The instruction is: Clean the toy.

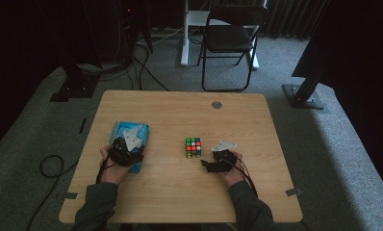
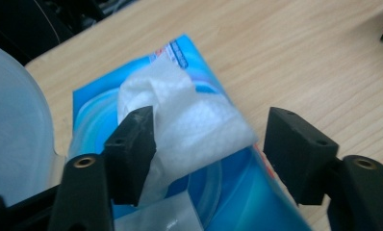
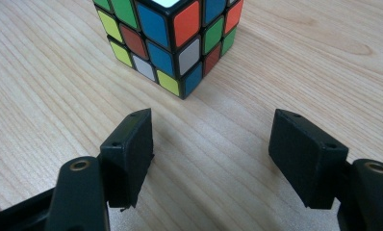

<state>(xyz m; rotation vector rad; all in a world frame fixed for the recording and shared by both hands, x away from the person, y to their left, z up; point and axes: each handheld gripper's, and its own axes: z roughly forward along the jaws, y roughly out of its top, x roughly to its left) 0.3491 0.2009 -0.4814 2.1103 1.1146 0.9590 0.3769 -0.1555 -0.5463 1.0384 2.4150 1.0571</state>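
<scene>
Jaws of the left gripper point(image 2: 204, 159) stand apart over a blue wipes pack point(image 1: 130, 142), with a white wipe point(image 2: 189, 122) sticking up between them; its edge lies against 1 jaw, and the other jaw is clear of it. The right gripper point(image 3: 209, 159) also gapes, holding nothing, low over the wooden table point(image 1: 180, 187). A colourful puzzle cube point(image 3: 172, 36) sits just ahead of it, near the table's middle, well apart from the pack.
</scene>
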